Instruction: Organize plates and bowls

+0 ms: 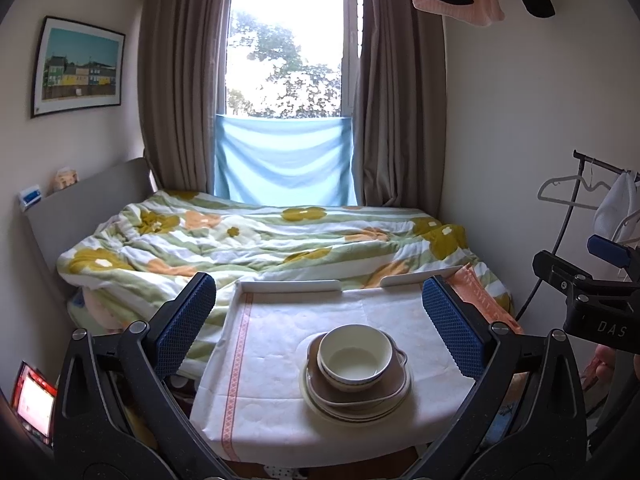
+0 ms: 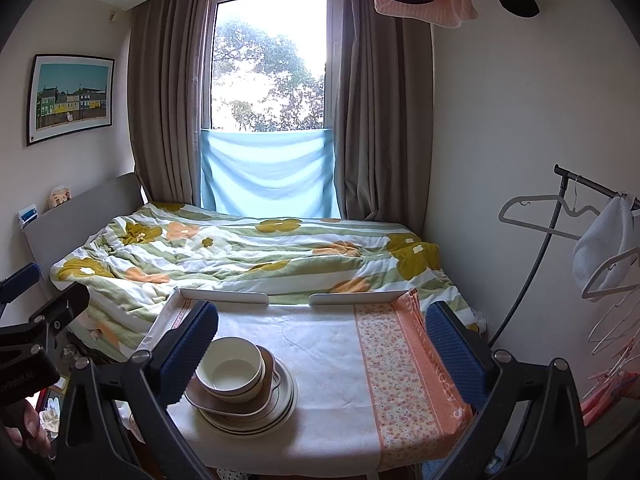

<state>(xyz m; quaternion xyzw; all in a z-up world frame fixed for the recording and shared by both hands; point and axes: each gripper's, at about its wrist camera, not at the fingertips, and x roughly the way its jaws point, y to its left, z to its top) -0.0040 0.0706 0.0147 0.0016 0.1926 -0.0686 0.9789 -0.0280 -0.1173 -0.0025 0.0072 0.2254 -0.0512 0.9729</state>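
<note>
The left claw [image 1: 320, 322] stands wide, its two blue-padded fingers [image 1: 186, 322] spread apart and holding nothing, raised above the worktop [image 1: 280, 360] with the stack of dishes between and below the pads in its own view. The right claw [image 2: 326, 348] is likewise wide and empty; its left pad [image 2: 188, 352] overlaps the near-left edge of the stack in its view, though whether it touches cannot be told.

The stack sits on the near part of the worktop: a cream bowl [image 1: 354, 356] with a dark rim line on top, nested in another like it, both resting on a brown squarish plate [image 1: 356, 394], which lies on round white plates [image 1: 352, 414] with dark rim bands. In the right wrist view the same bowl [image 2: 230, 368] lies left of centre.

The worktop is covered by a white cloth with an orange floral band [image 2: 404, 364] down its right side. Two white rails [image 2: 224, 296] stand along its far edge. Beyond it is a bed with a green-striped floral quilt [image 2: 248, 252], then a window [image 2: 270, 64] between brown curtains, a pale blue cloth [image 2: 268, 172] hung over its lower part. A framed picture [image 2: 70, 98] hangs on the left wall; a clothes rack with hangers [image 2: 560, 216] stands on the right.
</note>
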